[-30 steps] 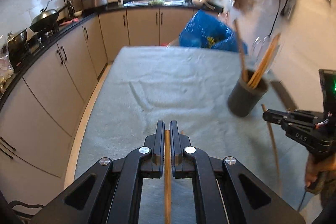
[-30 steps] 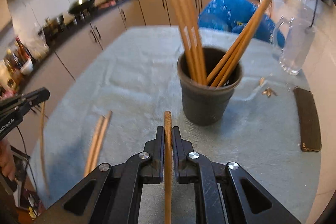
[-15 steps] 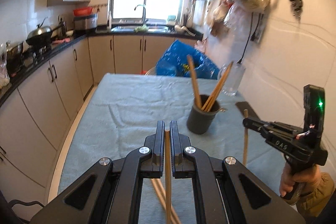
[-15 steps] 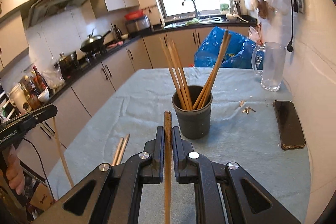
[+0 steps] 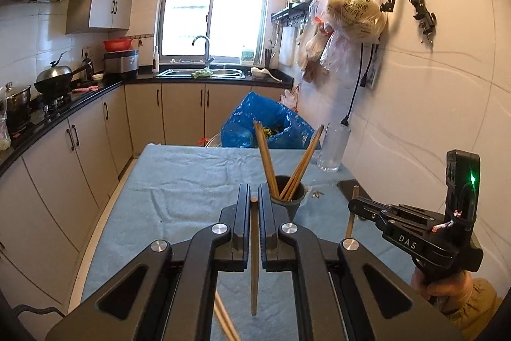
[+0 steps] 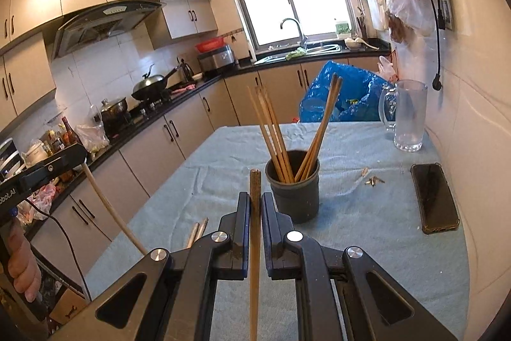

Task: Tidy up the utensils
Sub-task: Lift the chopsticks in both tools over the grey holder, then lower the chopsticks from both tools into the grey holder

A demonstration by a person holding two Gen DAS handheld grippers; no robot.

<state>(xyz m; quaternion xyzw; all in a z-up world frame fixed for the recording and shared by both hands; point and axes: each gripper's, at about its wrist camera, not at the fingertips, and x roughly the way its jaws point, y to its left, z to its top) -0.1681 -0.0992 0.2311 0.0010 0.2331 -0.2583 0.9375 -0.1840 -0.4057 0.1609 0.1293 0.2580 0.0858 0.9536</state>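
Observation:
A dark cup [image 6: 295,197] with several wooden chopsticks leaning in it stands on the blue-grey tablecloth [image 6: 367,238]. My right gripper [image 6: 255,197] is shut on one chopstick [image 6: 254,261], held upright, near side of the cup. My left gripper [image 5: 254,190] is shut on another chopstick [image 5: 254,261], also short of the cup [image 5: 290,202]. Each gripper shows in the other's view: the right gripper [image 5: 353,203] at the right, the left gripper [image 6: 81,154] at the left with its chopstick [image 6: 108,210] hanging down. Two loose chopsticks [image 6: 196,232] lie on the cloth.
A black phone [image 6: 434,197] lies at the cloth's right edge by the wall, a glass mug [image 6: 407,114] behind it, small bits [image 6: 372,179] between. A blue bag [image 6: 348,95] sits past the table's far end. Kitchen cabinets [image 5: 64,174] run along the left.
Both grippers have risen and drawn back from the cup, which now looks smaller and farther off. Both views have tilted up. Each gripper still holds its chopstick.

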